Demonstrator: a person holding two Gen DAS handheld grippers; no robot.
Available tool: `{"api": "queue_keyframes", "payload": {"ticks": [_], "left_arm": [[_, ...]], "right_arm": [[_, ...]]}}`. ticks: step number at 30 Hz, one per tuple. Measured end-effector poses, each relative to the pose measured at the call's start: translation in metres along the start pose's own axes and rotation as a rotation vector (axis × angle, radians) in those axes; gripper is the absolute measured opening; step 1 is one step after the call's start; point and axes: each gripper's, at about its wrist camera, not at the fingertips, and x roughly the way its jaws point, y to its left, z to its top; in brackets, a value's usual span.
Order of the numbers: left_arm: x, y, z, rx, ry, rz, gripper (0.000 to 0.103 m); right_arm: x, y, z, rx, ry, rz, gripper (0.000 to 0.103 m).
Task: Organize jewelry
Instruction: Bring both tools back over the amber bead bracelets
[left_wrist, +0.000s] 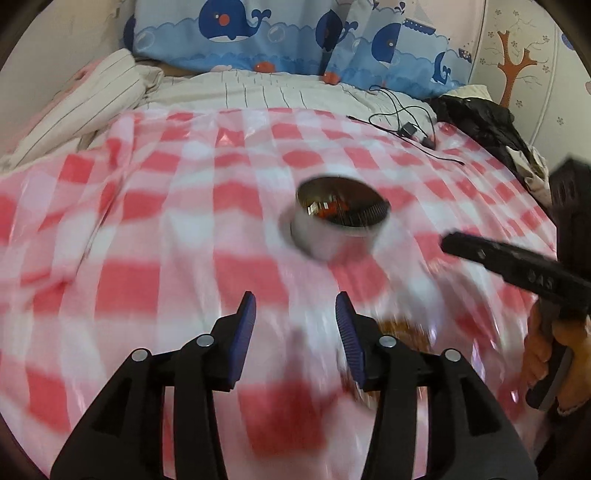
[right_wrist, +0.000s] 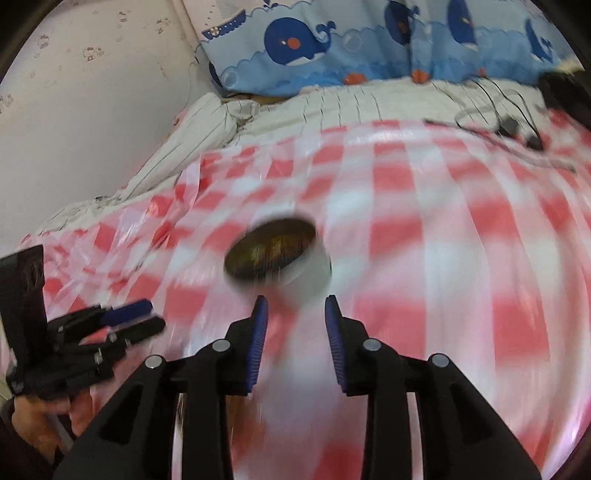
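I am hovering both the left gripper and right gripper, fingers spread and empty, risking tipping the jewelry tin on the soft bed's slippery checked sheet.

Red-and-white checked cloth; blue whale-print pillow.

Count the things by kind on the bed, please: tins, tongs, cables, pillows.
Round tin with jewelry inside: 1
Tongs, left tongs and right tongs, both open and empty: 2
Black cable on the checked cloth: 1
Whale pillows: 2
Total: 6
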Motion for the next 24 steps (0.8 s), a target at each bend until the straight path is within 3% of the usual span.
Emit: {"api": "queue_keyframes", "payload": {"ticks": [2,5,9,12,18,24], "left_arm": [[-0.017,0.0,-0.022,-0.021,-0.013,-0.015,0.048],[-0.028,-0.004,-0.042,-0.039,-0.045,-0.028,0.052],[-0.014,-0.014,-0.056,-0.036,0.003,-0.027,0.053],[-0.013,-0.024,-0.052,0.007,-0.013,-0.029,0.055],[-0.016,-0.008,-0.044,-0.06,-0.032,-0.016,0.06],[-0.017,0.001,-0.038,-0.068,-0.041,-0.006,0.06]], "right_arm": [[-0.017,0.002,-0.019,0.024,-0.005,0.007,0.035],[-0.037,0.008,-0.04,0.048,-0.044,0.011,0.048],[-0.028,0.015,-0.046,0.047,-0.029,0.017,0.049],[-0.021,0.019,-0.044,0.042,-0.034,0.008,0.049],[-0.002,0.022,0.013,-0.015,-0.136,-0.066,0.054],[0.072,0.023,0.054,-0.067,-0.059,-0.151,0.054]]}}
